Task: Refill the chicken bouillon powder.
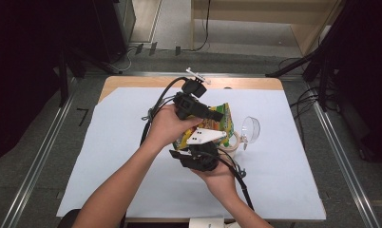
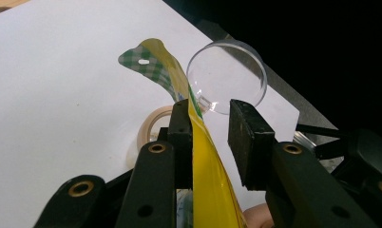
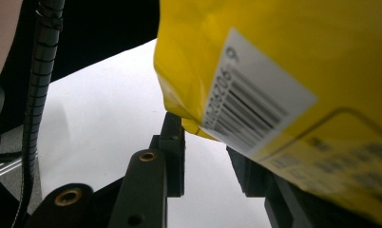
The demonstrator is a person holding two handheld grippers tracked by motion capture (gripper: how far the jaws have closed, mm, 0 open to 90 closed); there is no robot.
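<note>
Both grippers were raised over the white sheet [image 1: 132, 156] covering the table, with a yellow snack bag [image 1: 217, 124] between them. In the left gripper view, the left gripper [image 2: 210, 123] had the bag's flat sealed edge [image 2: 198, 142] standing between its jaws, against the left pad; the right pad stood apart from it, so the jaws were open. In the right gripper view, the right gripper [image 3: 205, 152] sat under the bag's barcoded corner [image 3: 255, 99] (whether its pads pressed on the bag could not be determined). A clear round lid [image 2: 227, 76] and a tape roll [image 2: 148, 126] lay just beside the bag on the sheet.
</note>
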